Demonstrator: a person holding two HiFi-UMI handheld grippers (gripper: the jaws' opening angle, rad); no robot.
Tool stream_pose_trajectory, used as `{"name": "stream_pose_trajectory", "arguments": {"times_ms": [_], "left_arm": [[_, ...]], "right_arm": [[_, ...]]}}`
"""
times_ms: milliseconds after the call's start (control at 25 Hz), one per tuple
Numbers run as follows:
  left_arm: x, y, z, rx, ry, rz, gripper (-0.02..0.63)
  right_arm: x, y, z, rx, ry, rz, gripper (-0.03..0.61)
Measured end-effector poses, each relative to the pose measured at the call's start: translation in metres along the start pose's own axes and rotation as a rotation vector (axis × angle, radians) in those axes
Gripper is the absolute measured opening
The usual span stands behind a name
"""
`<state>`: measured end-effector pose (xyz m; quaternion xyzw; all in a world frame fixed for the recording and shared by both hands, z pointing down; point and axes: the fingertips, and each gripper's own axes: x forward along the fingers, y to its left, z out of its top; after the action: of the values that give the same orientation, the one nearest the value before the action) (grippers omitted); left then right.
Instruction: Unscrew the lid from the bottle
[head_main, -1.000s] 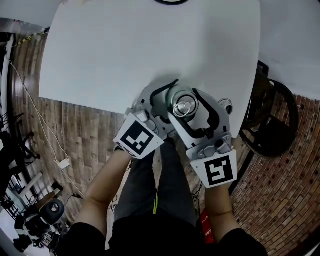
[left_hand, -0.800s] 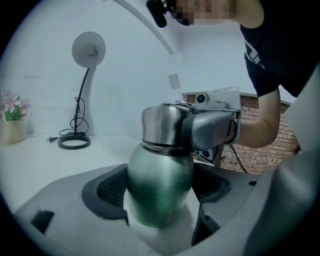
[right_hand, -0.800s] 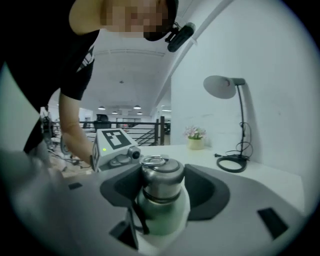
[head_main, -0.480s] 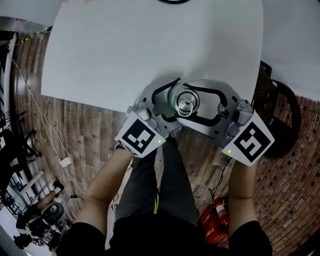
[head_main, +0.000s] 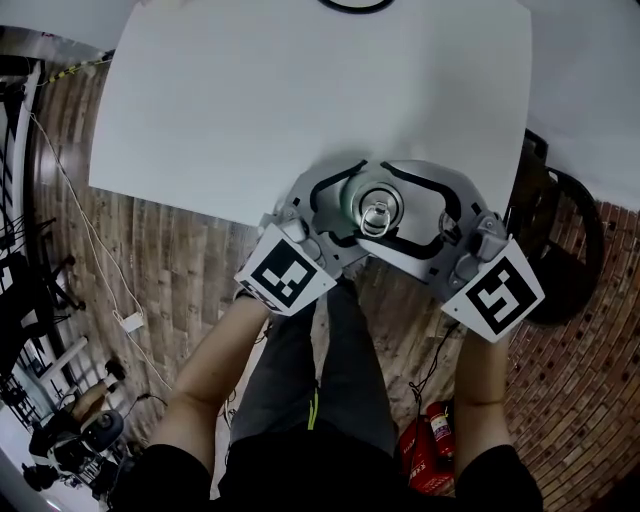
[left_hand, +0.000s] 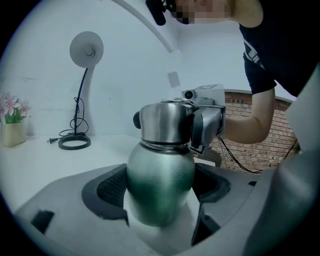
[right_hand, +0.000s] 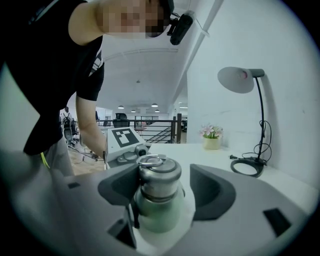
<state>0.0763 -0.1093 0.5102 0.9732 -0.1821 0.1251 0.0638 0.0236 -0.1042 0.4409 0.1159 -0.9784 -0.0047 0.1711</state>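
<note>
A green metal bottle (left_hand: 160, 185) with a steel lid (head_main: 378, 212) stands at the white table's near edge. My left gripper (head_main: 352, 208) comes in from the lower left, its pads against the green body, shut on it. My right gripper (head_main: 398, 212) reaches in from the lower right at lid height. Its jaws are opening: the lid (right_hand: 159, 175), which has a ring on top, sits between the pads, and a gap shows at the right pad. The right gripper's body (left_hand: 207, 120) shows behind the lid in the left gripper view.
The white table (head_main: 300, 100) stretches away from me. A desk lamp (right_hand: 240, 80) with a black round base (left_hand: 75, 142) stands at its far side, beside a small flower pot (right_hand: 212, 142). A dark chair (head_main: 560, 250) is by the right edge, and a wooden floor lies below.
My right gripper swung around the lid from the near side to the right side, then shifted slightly. Its jaws stand a little wider now. The left gripper and bottle stayed put.
</note>
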Motion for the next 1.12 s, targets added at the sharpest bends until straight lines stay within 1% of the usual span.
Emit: {"name": "stream_pose_trajectory", "arguments": {"times_ms": [120, 200, 280, 360, 400, 480, 640, 680, 720, 800, 880, 1000, 1120], "left_arm": [[0.000, 0.000, -0.002, 0.012, 0.001, -0.008, 0.370], [0.000, 0.000, -0.003, 0.011, 0.001, -0.008, 0.370], [0.001, 0.001, -0.004, 0.014, 0.004, -0.009, 0.370], [0.002, 0.001, -0.003, 0.016, 0.005, -0.010, 0.370], [0.002, 0.001, -0.003, 0.015, 0.005, -0.010, 0.370], [0.001, 0.000, -0.005, 0.006, 0.011, -0.010, 0.370], [-0.001, 0.000, -0.010, -0.003, 0.020, -0.011, 0.370], [-0.001, 0.000, -0.009, 0.002, 0.018, -0.011, 0.370], [-0.002, 0.001, -0.006, 0.011, 0.013, -0.013, 0.370], [-0.002, 0.001, -0.002, 0.017, 0.007, -0.012, 0.370], [-0.001, 0.002, -0.001, 0.009, 0.005, -0.007, 0.370], [0.000, 0.002, -0.003, 0.023, 0.011, -0.013, 0.370], [-0.001, 0.001, -0.004, 0.021, 0.013, -0.010, 0.370]], "right_arm": [[-0.001, 0.002, -0.001, -0.016, 0.014, -0.001, 0.304], [-0.003, 0.002, -0.002, 0.001, 0.009, -0.013, 0.305], [-0.005, 0.002, -0.004, 0.040, -0.010, -0.048, 0.310], [-0.006, 0.005, -0.004, 0.080, -0.034, -0.109, 0.311], [-0.007, 0.006, -0.003, 0.101, -0.049, -0.158, 0.311], [-0.008, 0.005, 0.001, 0.144, -0.092, -0.291, 0.311], [-0.014, -0.006, 0.004, 0.221, -0.162, -0.615, 0.311], [-0.015, -0.007, 0.004, 0.235, -0.170, -0.672, 0.311], [-0.015, -0.008, 0.003, 0.246, -0.175, -0.709, 0.310], [-0.014, -0.009, 0.001, 0.258, -0.176, -0.745, 0.310], [-0.013, -0.012, -0.002, 0.258, -0.171, -0.766, 0.310], [-0.013, -0.017, -0.001, 0.251, -0.171, -0.793, 0.310], [-0.006, -0.016, 0.000, 0.242, -0.163, -0.783, 0.310]]}}
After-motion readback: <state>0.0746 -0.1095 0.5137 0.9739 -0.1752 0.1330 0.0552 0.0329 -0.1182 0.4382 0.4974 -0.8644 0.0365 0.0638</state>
